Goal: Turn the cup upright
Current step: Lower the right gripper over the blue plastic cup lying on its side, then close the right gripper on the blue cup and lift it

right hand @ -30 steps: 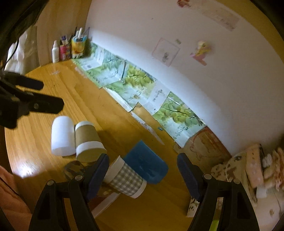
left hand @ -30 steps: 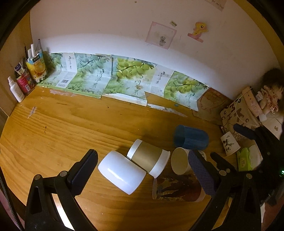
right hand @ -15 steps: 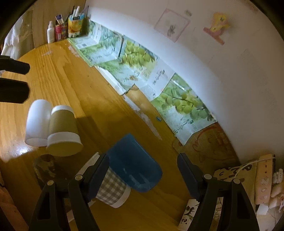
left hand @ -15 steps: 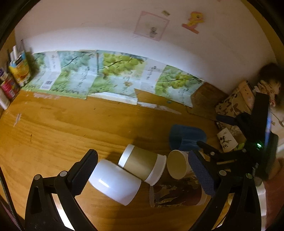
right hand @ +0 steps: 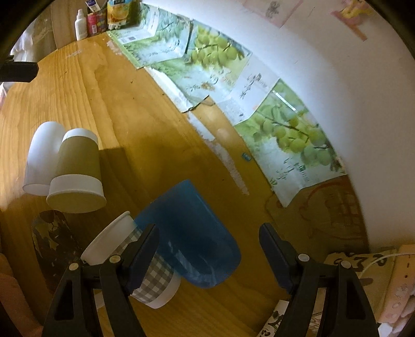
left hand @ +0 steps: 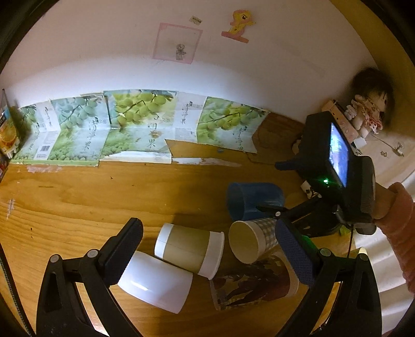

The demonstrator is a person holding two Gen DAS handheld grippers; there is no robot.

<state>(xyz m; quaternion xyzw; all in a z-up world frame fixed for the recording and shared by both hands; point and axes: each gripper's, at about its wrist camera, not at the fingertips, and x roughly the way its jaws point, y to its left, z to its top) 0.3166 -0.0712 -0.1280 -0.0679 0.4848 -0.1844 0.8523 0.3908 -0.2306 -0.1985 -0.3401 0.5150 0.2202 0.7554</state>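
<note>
Several cups lie on their sides on the wooden table. A blue cup lies between the open fingers of my right gripper, untouched; it also shows in the left wrist view. Beside it lies a grey checked paper cup, which also shows in the left wrist view. A brown-banded cup, a white cup and a dark patterned cup lie in front of my open, empty left gripper. The right gripper's body hovers over the blue cup.
Green grape-print cartons line the wall at the back. Bottles and a juice box stand in the far left corner. A doll and patterned boxes crowd the right end of the table.
My right gripper has come down and forward, so the blue cup now sits between its fingers. My left gripper has shifted right and closer to the cups. No cup has moved.
</note>
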